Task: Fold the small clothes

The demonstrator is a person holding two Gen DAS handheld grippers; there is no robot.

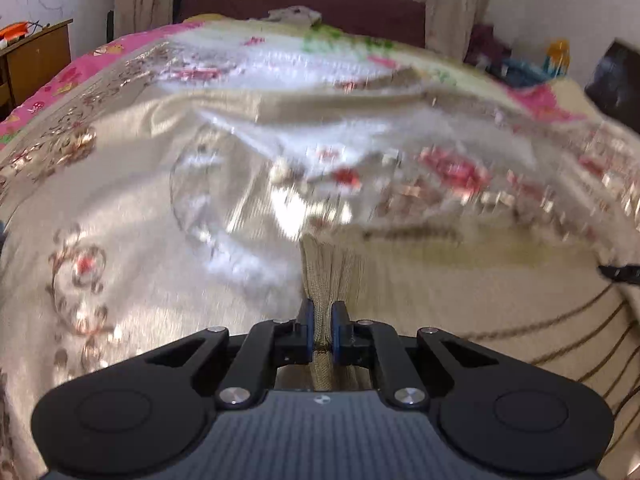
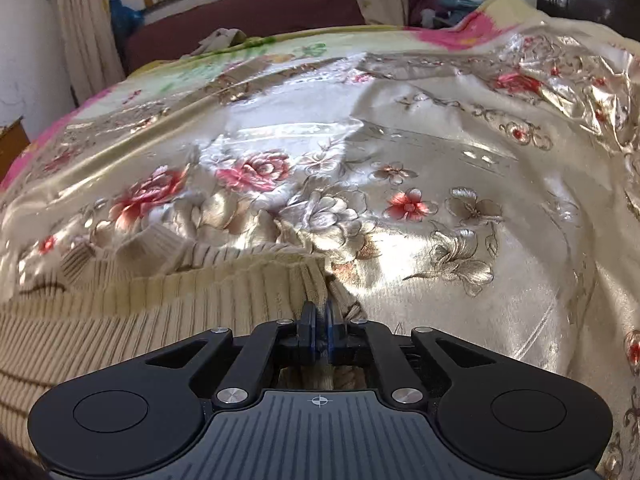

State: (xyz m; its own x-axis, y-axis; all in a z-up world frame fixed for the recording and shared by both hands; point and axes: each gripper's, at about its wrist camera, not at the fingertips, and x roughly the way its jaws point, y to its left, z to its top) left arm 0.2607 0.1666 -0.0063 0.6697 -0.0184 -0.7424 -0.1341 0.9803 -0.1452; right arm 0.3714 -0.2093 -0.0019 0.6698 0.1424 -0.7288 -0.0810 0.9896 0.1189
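A beige ribbed knit sweater (image 2: 132, 312) with thin brown stripes lies on a shiny floral bedspread (image 2: 460, 160). My right gripper (image 2: 321, 322) is shut on the ribbed hem corner of the sweater, with the knit spreading to its left. My left gripper (image 1: 322, 326) is shut on another ribbed edge of the sweater (image 1: 460, 280), whose body spreads to the right. The left wrist view is blurred by motion. The other gripper's tip (image 1: 620, 272) shows at the right edge of the left wrist view.
The bed has a dark red headboard (image 2: 248, 12) under a window with curtains. A small crumpled cloth (image 2: 220, 38) lies near the headboard. A wooden desk (image 1: 36, 56) stands left of the bed. Clothes and toys (image 1: 520, 60) are piled at the far right.
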